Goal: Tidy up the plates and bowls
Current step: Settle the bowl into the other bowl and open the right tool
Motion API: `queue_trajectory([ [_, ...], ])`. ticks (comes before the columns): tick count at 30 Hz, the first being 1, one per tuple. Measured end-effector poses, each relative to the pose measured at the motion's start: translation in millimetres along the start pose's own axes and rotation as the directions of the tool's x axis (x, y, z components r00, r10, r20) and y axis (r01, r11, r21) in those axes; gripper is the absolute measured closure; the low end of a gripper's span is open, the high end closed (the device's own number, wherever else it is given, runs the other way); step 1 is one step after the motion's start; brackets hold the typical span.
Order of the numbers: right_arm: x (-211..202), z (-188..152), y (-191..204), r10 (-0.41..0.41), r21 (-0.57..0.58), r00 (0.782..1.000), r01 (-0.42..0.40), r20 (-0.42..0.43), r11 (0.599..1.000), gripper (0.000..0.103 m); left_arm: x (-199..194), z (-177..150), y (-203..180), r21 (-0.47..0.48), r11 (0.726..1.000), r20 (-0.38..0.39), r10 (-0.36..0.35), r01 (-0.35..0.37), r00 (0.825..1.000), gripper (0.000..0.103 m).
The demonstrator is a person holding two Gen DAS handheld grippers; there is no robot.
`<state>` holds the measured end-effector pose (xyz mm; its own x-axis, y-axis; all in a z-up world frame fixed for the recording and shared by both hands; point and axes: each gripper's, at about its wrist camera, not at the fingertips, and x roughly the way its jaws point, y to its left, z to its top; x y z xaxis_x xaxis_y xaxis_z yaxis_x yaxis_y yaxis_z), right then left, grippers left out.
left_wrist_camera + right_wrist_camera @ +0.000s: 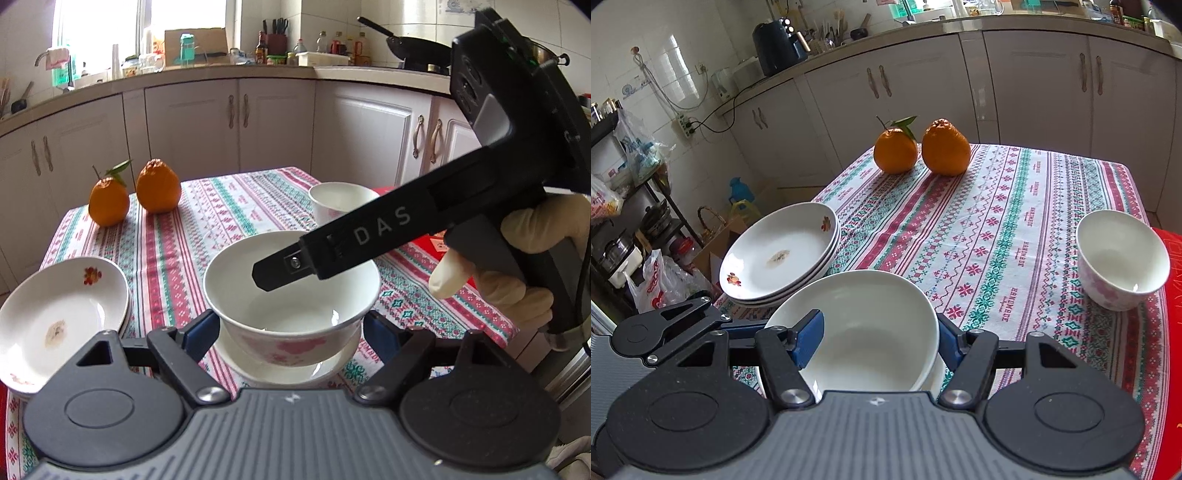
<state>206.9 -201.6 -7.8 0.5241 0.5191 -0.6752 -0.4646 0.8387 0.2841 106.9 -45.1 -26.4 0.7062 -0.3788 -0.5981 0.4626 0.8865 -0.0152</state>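
The stacked plates (779, 254) sit at the desk's left edge. The left gripper (291, 328) has its jaws clenched on a pink-patterned bowl (291, 291) over a white dish (295, 369). Only the right wrist view shows the right gripper (882, 339) apparently grasping another white bowl (864, 328), with a second pink bowl (1123, 258) far right.

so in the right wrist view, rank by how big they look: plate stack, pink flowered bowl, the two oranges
1. plate stack
2. pink flowered bowl
3. the two oranges: leafy orange and bumpy orange look alike, so unranked; being farther away may shrink them.

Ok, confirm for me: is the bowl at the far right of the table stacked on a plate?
No, in the right wrist view the pink-patterned bowl stands alone on the tablecloth, with no plate under it.
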Motion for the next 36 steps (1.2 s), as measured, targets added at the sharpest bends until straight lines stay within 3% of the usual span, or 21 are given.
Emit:
queue_trajectory([
  [26,15.6,-6.3,4.7,-0.031,-0.064,0.999,0.03,-0.027,0.998,0.03,15.3,-4.2,5.2,-0.003,1.0,-0.072,0.015,-0.016,0.997,0.017],
  [32,13.7,-8.0,5.6,-0.044,-0.081,0.999,0.042,-0.021,0.996,0.024,14.0,-4.7,7.4,-0.016,1.0,-0.063,-0.003,0.002,0.998,0.016],
  [36,7.3,-10.4,8.6,-0.054,-0.096,0.999,0.054,0.002,0.994,0.003,10.4,-6.1,6.4,0.001,1.0,-0.063,-0.015,0.015,0.998,0.013],
])
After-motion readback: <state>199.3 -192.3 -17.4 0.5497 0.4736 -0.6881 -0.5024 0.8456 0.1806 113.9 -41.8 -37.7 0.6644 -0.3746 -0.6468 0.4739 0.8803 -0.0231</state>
